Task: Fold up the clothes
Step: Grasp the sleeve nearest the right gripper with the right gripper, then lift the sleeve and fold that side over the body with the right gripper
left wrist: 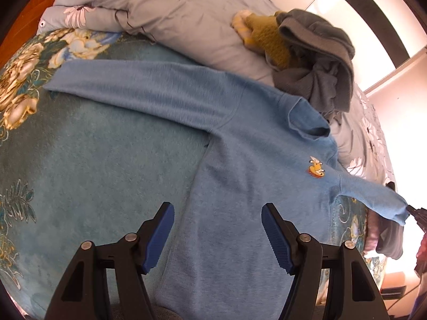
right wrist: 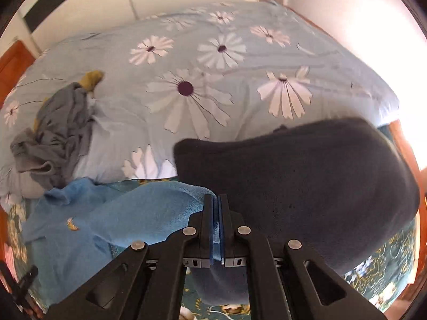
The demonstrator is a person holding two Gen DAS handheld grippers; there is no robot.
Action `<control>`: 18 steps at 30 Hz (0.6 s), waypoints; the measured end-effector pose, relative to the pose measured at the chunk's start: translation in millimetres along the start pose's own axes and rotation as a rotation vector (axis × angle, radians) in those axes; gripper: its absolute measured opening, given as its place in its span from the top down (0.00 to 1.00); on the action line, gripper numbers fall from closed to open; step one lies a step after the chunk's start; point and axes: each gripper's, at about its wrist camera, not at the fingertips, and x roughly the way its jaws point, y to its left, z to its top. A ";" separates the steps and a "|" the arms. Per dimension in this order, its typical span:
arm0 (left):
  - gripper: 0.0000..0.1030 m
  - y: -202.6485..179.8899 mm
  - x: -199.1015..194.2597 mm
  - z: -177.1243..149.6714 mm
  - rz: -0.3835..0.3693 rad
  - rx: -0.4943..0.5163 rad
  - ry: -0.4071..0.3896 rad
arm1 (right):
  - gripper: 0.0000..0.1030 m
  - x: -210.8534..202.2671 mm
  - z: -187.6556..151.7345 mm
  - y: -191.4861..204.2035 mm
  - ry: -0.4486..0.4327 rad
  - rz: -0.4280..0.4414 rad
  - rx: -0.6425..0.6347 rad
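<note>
A blue sweater (left wrist: 253,146) with a small yellow badge lies face up on a teal blanket (left wrist: 93,160), one sleeve stretched out to the left. My left gripper (left wrist: 217,210) hovers open over the sweater's body, nothing between its blue pads. The other sleeve (left wrist: 373,197) runs right, off the blanket, to my right gripper (left wrist: 417,213). In the right wrist view the right gripper (right wrist: 216,197) is shut on the cuff of that sleeve (right wrist: 165,200), which is lifted off the sweater (right wrist: 80,213).
A loose heap of grey and mustard clothes (left wrist: 315,61) sits on the floral duvet (left wrist: 173,8) behind the sweater's collar, the heap (right wrist: 58,133) at left in the right wrist view. A dark navy garment (right wrist: 293,181) lies just right of the right gripper.
</note>
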 end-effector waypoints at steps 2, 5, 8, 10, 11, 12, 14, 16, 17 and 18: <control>0.30 0.8 5.2 1.3 0.008 0.002 0.012 | 0.97 13.3 -2.5 -0.8 0.012 -0.031 0.014; 0.30 3.2 7.8 3.8 0.008 -0.008 0.019 | 0.95 19.8 -4.7 -5.9 -0.002 -0.070 0.044; 0.30 8.0 6.6 4.7 0.012 -0.016 0.020 | 0.86 6.5 -4.5 -8.9 -0.044 -0.092 0.065; 0.30 11.7 4.0 4.1 0.012 -0.021 0.023 | 0.81 -12.7 -8.5 -5.3 -0.099 -0.100 0.047; 0.30 13.6 2.7 3.8 0.012 -0.024 0.024 | 0.75 -25.3 -14.8 -1.0 -0.135 -0.102 0.029; 0.30 15.5 1.3 3.3 0.013 -0.026 0.025 | 0.69 -38.0 -21.4 3.5 -0.173 -0.104 0.011; 0.30 20.2 -1.3 2.1 0.018 -0.028 0.026 | 0.64 -52.5 -38.9 15.8 -0.192 -0.035 -0.026; 0.30 24.5 -3.1 0.0 0.026 -0.028 0.035 | 0.62 -54.7 -60.8 34.2 -0.176 0.025 -0.107; 0.30 26.5 -5.0 -1.0 0.028 -0.027 0.037 | 0.62 -53.1 -71.6 43.5 -0.160 0.034 -0.146; 0.30 28.6 -7.2 -2.2 0.032 -0.027 0.037 | 0.62 -49.2 -79.7 49.6 -0.141 0.044 -0.169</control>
